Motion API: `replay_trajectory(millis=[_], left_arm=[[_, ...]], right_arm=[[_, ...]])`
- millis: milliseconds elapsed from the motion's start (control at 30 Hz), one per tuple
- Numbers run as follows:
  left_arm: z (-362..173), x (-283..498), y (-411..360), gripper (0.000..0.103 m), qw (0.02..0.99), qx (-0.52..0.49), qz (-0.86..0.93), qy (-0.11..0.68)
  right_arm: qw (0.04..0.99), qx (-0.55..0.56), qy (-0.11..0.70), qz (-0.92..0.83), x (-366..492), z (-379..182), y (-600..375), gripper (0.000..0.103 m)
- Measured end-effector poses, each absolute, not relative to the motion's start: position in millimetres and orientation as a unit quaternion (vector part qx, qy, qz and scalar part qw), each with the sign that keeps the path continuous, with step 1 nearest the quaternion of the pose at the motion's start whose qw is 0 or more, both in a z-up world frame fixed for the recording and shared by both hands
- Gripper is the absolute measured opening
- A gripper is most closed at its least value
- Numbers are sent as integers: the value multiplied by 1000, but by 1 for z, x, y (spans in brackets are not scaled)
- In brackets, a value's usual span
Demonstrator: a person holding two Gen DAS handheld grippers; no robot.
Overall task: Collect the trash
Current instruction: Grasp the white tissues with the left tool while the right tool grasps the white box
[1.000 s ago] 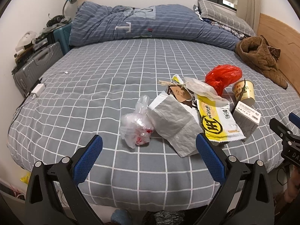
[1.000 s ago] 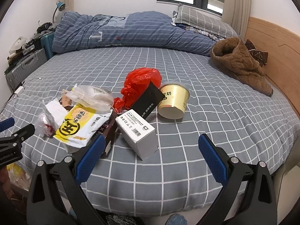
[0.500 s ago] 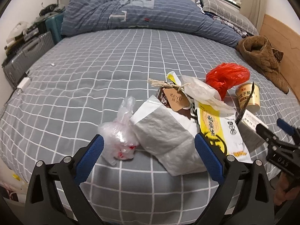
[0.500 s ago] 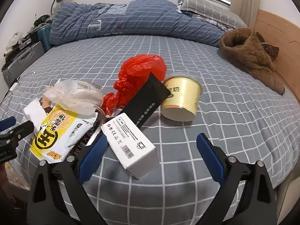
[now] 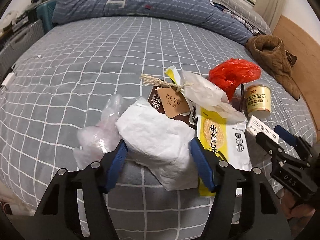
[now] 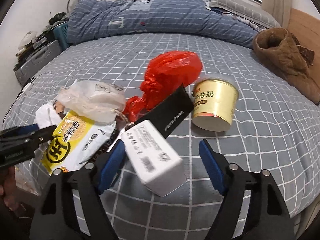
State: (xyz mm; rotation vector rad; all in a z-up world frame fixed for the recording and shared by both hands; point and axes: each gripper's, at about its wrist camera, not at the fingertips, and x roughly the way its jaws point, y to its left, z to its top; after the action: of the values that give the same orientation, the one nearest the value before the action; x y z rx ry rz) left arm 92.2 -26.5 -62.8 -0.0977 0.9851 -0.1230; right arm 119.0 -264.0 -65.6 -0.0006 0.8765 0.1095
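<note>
Both grippers dropped to the bed's near edge, jaws just closing: left gripper (image 5: 159, 160) pinching white paper bag (image 5: 158, 138), right gripper (image 6: 160, 166) straddling white box (image 6: 154, 154), not yet clamped.

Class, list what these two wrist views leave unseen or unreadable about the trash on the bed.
- Brown packet, left wrist view: mostly hidden under the white paper bag and tag.
- White box, right wrist view: print blurred, unreadable.
- Red bag, both views: contents not visible.
- Clear bag, left wrist view: contents blurred.
</note>
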Motion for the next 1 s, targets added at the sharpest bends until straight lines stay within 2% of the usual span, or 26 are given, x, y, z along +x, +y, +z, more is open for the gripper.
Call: replay_trajectory(millis=[67, 133, 200, 233, 300, 467, 667, 1000], left_arm=[[-62, 93, -26, 56, 879, -49, -55, 471], [-60, 92, -25, 48, 880, -52, -52, 469], [-58, 90, -24, 37, 881, -51, -51, 469], [-58, 90, -23, 34, 881, -50, -50, 468], [-56, 88, -21, 23, 883, -48, -44, 465], [-50, 84, -14, 5, 886, -43, -33, 460], [-46, 79, -8, 4, 888, -46, -35, 457], [-33, 68, -3, 4, 891, -42, -42, 450]], right_arm=[[900, 3, 431, 63, 120, -69, -263, 66], [898, 5, 434, 67, 120, -71, -262, 66], [895, 8, 440, 71, 121, -75, -261, 66], [894, 8, 443, 70, 122, -77, -260, 65], [891, 6, 449, 68, 123, -80, -258, 59], [890, 15, 452, 61, 123, -78, -261, 50], [892, 11, 450, 50, 119, -73, -263, 44], [894, 15, 447, 29, 112, -60, -271, 43]])
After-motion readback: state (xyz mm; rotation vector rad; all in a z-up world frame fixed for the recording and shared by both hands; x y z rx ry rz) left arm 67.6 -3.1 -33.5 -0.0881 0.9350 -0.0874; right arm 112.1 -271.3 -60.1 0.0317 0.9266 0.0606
